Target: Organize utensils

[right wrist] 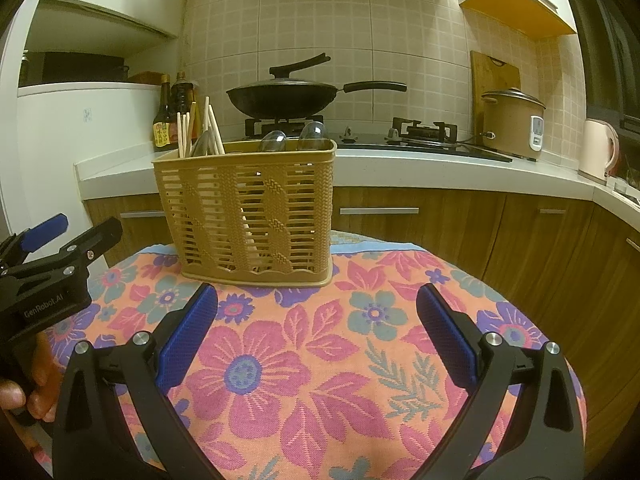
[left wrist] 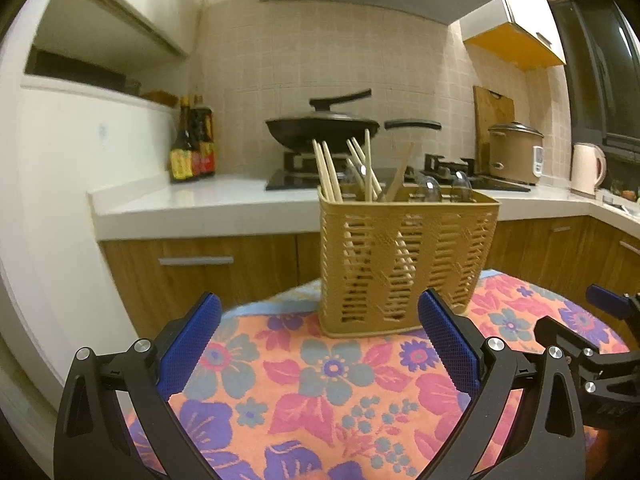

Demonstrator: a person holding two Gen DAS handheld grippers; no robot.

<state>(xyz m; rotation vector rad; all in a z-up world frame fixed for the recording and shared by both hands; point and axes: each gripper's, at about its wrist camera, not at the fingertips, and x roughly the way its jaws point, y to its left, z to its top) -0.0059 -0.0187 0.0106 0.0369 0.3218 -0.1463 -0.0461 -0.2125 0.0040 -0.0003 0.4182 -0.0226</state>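
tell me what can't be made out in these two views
- Lower ends of the chopsticks and spoons: both views, behind the basket wall.
- Basket dividers: unclear in both views.
- Bottle labels: too small and blurred.
- Left gripper and right gripper: both open, empty.

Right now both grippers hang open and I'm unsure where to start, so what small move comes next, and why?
Probably ease the left gripper forward toward the chopsticks leaning crossed in the tan basket. Both it and the right gripper are open and empty above the floral cloth, and no loose utensil shows there.
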